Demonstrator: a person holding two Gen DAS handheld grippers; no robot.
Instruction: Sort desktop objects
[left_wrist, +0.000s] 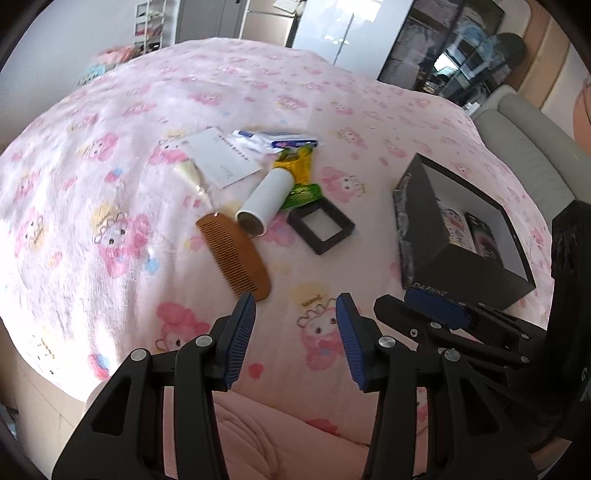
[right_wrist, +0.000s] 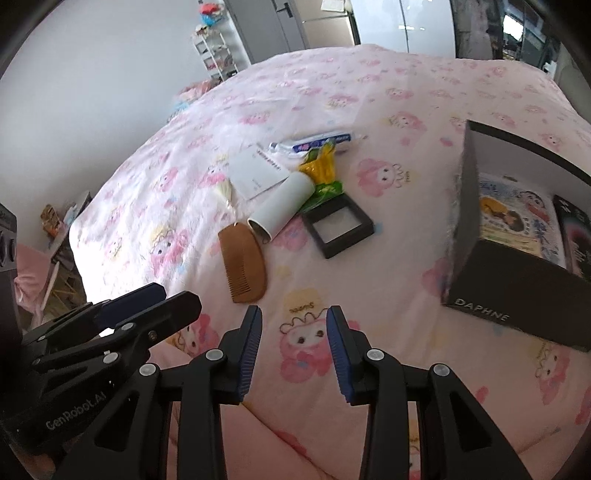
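Observation:
A brown wooden comb (left_wrist: 233, 254) (right_wrist: 243, 260), a white cylinder (left_wrist: 263, 201) (right_wrist: 279, 207), a small black square frame (left_wrist: 320, 224) (right_wrist: 338, 224), a yellow-green snack packet (left_wrist: 298, 173) (right_wrist: 322, 173), a white card (left_wrist: 221, 157) (right_wrist: 256, 173) and a blue-white tissue pack (left_wrist: 275, 140) (right_wrist: 314, 142) lie on the pink blanket (left_wrist: 110, 184) (right_wrist: 406, 258). An open black box (left_wrist: 461, 229) (right_wrist: 517, 240) stands at the right. My left gripper (left_wrist: 295, 306) is open and empty just short of the comb. My right gripper (right_wrist: 294, 314) is open and empty above the blanket.
The box holds a cartoon-print packet (right_wrist: 517, 218) and a dark item (right_wrist: 576, 236). A grey headboard or seat (left_wrist: 535, 147) borders the blanket at the right. A white shelf (right_wrist: 218, 55) and grey doors stand beyond.

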